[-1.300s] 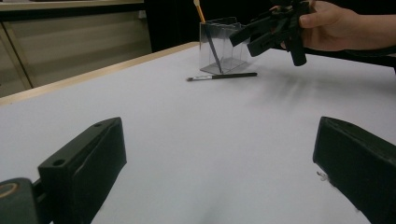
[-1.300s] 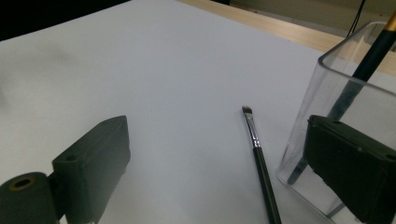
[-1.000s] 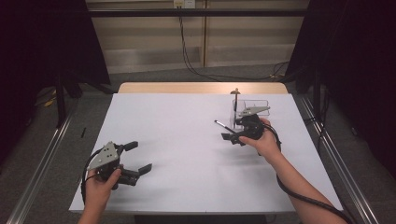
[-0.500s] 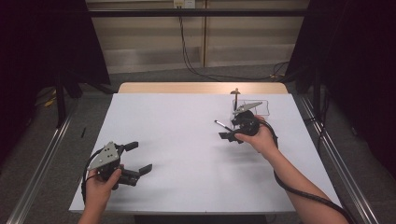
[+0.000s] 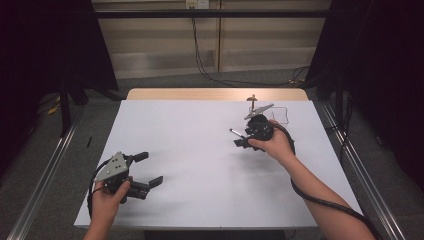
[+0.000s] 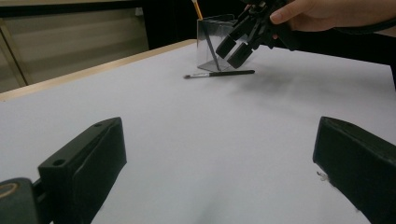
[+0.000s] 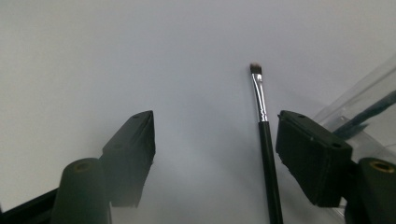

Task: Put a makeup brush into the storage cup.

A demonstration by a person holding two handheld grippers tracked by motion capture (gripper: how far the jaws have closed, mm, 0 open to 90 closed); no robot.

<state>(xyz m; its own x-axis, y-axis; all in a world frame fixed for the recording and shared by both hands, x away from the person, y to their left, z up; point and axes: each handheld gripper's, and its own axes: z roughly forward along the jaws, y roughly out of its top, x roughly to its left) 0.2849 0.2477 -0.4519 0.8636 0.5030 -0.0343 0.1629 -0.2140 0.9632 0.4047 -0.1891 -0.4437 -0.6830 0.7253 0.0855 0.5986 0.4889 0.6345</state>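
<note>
The table [image 5: 200, 165] is covered in white, with a strip of bare wood along its far edge. Near the far right corner stands a clear holder [image 6: 212, 44] with a pencil [image 6: 197, 8] and a dark stick leaning in it. Just in front of the holder a small brush [image 7: 264, 135] lies flat on the white cover, bristles pointing away from the right edge.

The left gripper [image 5: 146, 169] sits near the near left corner, jaws spread wide, nothing between them. The right gripper [image 5: 239, 138] hangs over the brush by the holder; its jaws have just been closing and now straddle the handle without pressing it, the handle lying close to one jaw and far from the other.

The risk lies in that off-centre line-up. As I read it, the near jaw would reach the thin handle first and roll or slide it across the cover, so the pinch could close on nothing. The holder stands just beside that jaw too; a nudge could tip it. Coming down too low would jam the jaw tips on the table.
</note>
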